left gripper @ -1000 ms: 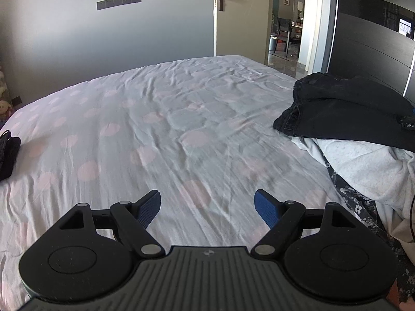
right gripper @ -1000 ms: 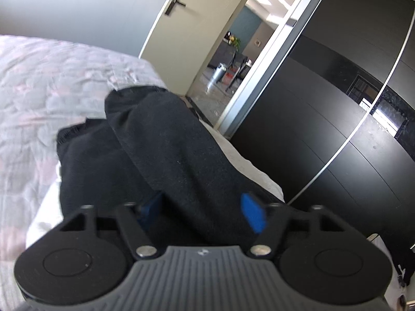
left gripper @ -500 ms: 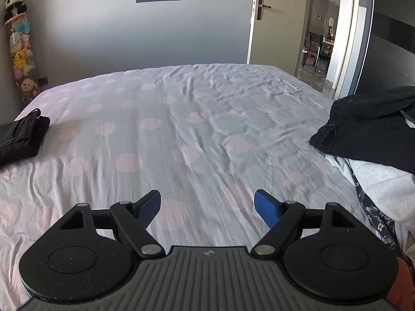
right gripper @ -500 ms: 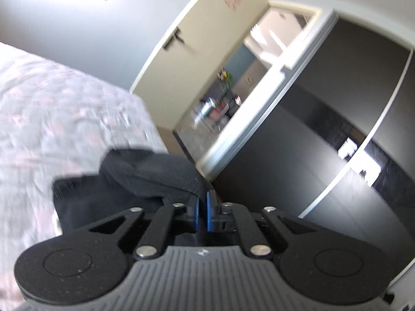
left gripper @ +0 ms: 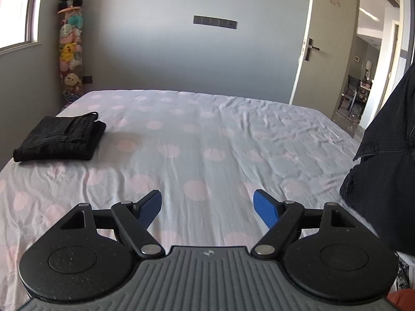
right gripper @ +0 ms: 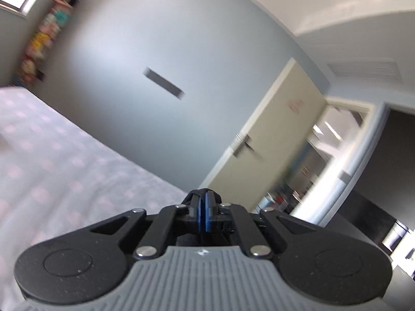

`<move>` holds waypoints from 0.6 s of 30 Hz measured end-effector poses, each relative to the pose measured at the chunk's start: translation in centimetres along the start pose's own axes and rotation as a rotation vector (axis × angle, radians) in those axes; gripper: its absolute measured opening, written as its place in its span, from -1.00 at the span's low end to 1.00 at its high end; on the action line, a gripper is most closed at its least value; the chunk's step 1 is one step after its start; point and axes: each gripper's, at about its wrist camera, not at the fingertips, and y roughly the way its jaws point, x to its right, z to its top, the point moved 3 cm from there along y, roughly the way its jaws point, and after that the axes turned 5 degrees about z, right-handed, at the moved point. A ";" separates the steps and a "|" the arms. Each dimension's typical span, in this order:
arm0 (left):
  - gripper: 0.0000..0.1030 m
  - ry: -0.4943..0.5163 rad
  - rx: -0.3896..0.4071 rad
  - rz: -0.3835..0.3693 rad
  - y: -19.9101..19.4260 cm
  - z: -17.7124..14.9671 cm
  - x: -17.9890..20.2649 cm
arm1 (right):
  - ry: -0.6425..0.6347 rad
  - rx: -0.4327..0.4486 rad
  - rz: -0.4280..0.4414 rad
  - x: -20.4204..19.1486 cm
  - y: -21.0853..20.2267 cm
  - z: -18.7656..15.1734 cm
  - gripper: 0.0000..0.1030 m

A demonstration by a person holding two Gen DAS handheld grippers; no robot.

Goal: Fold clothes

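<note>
Where it hangs at the bed's [left gripper: 207,140] right edge, the dark garment [left gripper: 386,155] is cut off by the frame. Only a dark sliver of it [right gripper: 205,191] shows between the right hand-held gripper's [right gripper: 203,213] pressed-together fingers. Left hand-held gripper [left gripper: 207,204]: spread wide, empty, above the bed. Folded black clothes [left gripper: 61,137] lie on the bed's far left.

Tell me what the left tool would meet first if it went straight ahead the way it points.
Probably the bed sheet. The left tool is open, angled slightly down over bare sheet, with the folded black garment off to its left and the hanging dark garment to its right. Depth is uncertain.
</note>
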 end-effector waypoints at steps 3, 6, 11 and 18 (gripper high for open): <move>0.79 -0.035 0.032 0.036 -0.6 1.4 -2.5 | 0.013 0.143 0.097 -4.3 -2.5 4.5 -0.93; 0.79 -0.070 0.067 0.065 -1.5 2.4 -4.8 | 0.028 0.257 0.239 -8.2 -5.5 8.3 -0.93; 0.79 -0.119 0.101 0.092 -2.2 3.2 -7.3 | 0.067 0.328 0.438 -12.9 -8.3 10.7 -0.93; 0.79 -0.049 -0.006 0.110 1.8 1.2 -7.6 | 0.063 0.121 0.512 -19.0 -1.2 3.2 -0.93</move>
